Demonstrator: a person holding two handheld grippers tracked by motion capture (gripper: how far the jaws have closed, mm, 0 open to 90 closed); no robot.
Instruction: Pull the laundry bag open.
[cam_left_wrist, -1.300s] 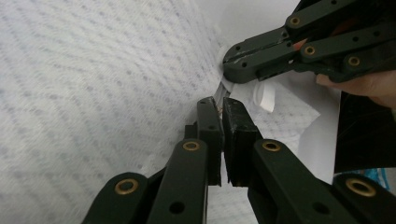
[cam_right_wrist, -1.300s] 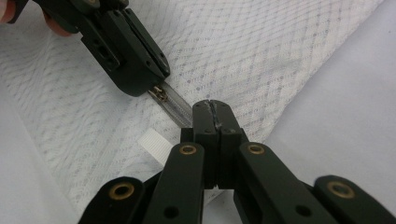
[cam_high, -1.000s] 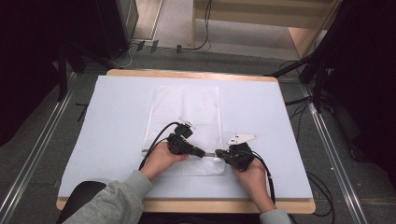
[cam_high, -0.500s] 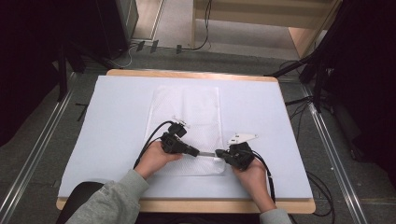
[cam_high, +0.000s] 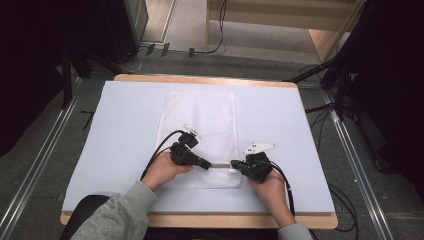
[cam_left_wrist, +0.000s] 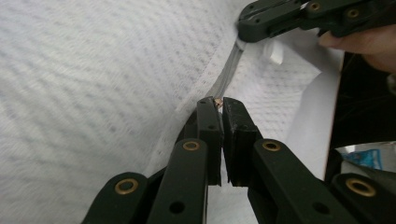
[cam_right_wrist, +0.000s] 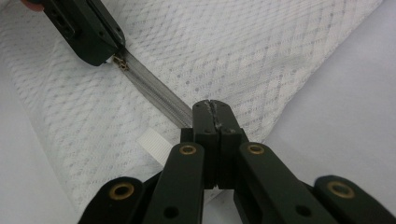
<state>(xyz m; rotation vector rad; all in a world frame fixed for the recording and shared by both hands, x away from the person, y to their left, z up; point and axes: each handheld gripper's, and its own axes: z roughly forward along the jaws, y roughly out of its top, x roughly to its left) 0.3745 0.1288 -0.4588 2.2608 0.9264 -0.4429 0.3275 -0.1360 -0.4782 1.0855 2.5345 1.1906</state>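
A white mesh zip pouch (cam_high: 200, 120) lies flat on the pale table cover (cam_high: 125, 125). A grey zipper (cam_high: 220, 165) runs across it near its front edge. My left gripper (cam_high: 207, 165) is shut on the small brass zipper pull (cam_left_wrist: 217, 100), which sits between its tips (cam_left_wrist: 218, 102). My right gripper (cam_high: 234, 164) is shut on the zipper's end at the pouch's right edge (cam_right_wrist: 212, 106). In the right gripper view the zipper (cam_right_wrist: 154, 86) stretches taut to the left gripper (cam_right_wrist: 114, 53). A white ribbed tab (cam_right_wrist: 154, 142) lies beside the right jaws.
The wooden table edge (cam_high: 200, 220) runs just behind the person's wrists. Cables (cam_high: 155, 155) trail from both grippers over the cover. Metal rails (cam_high: 35, 165) and floor cables flank the table. A grey sleeve (cam_high: 115, 215) enters at the bottom left.
My left gripper has slid a little to the left along the zipper with the pull, widening the gap to the right gripper. The right gripper has stayed in place.
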